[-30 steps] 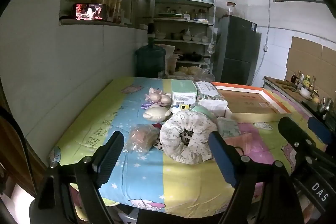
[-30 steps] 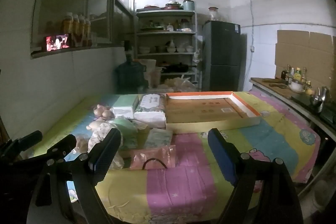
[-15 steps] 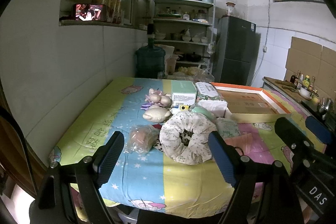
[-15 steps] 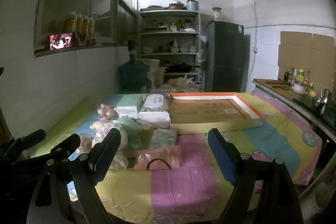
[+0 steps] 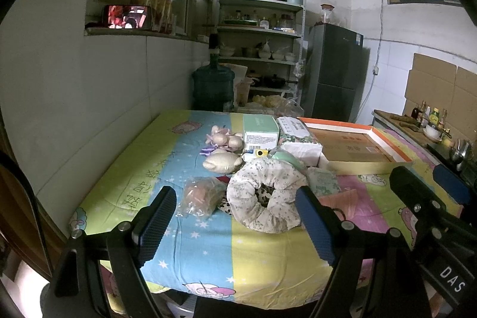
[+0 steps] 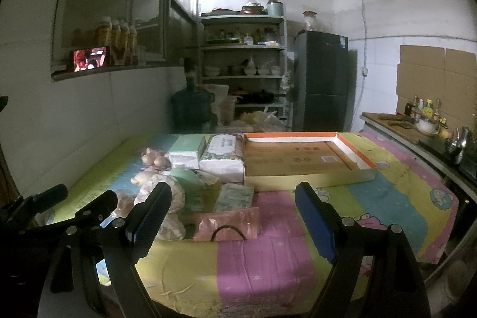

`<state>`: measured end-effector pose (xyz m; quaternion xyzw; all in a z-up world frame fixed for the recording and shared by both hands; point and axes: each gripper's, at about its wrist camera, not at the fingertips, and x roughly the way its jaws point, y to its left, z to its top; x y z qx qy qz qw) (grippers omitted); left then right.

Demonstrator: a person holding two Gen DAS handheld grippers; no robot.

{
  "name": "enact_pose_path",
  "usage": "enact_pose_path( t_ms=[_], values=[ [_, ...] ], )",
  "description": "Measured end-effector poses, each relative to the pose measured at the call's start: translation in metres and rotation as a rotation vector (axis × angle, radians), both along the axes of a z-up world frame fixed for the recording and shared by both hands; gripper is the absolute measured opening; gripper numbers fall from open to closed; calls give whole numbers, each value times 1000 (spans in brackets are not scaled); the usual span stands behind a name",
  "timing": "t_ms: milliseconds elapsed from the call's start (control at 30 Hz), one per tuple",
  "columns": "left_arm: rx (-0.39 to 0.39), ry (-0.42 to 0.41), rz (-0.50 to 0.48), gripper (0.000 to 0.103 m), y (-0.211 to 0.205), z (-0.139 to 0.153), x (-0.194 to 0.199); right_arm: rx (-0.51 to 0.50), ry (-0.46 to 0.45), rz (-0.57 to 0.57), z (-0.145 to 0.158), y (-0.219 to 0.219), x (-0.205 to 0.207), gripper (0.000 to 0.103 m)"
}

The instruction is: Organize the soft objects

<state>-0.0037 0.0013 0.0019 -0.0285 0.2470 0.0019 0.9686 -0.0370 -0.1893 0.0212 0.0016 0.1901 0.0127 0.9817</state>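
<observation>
Lying straight ahead of the left gripper (image 5: 235, 225), the floral cushion (image 5: 268, 195) sat nearer it than the right gripper (image 6: 229, 222); both grippers gaped empty, the tray (image 6: 310, 175) beyond to the right.

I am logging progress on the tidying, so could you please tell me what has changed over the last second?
Very little. The right gripper has drawn back and rightwards slightly, so the shallow orange-rimmed cardboard tray sits a little lower in its view. The left gripper barely shifted. Both stay open and empty. The floral ring-shaped fabric cushion, pink plastic bag and cream plush toy lie untouched on the cartoon-print bedsheet.
</observation>
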Motion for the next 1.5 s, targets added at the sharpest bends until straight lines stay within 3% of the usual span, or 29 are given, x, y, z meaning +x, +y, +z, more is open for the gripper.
enact_pose_path(
  t_ms=[1500],
  values=[
    [-5, 0, 2, 82, 0, -1, -1, 13, 5, 14, -1, 9, -3, 86]
  ],
)
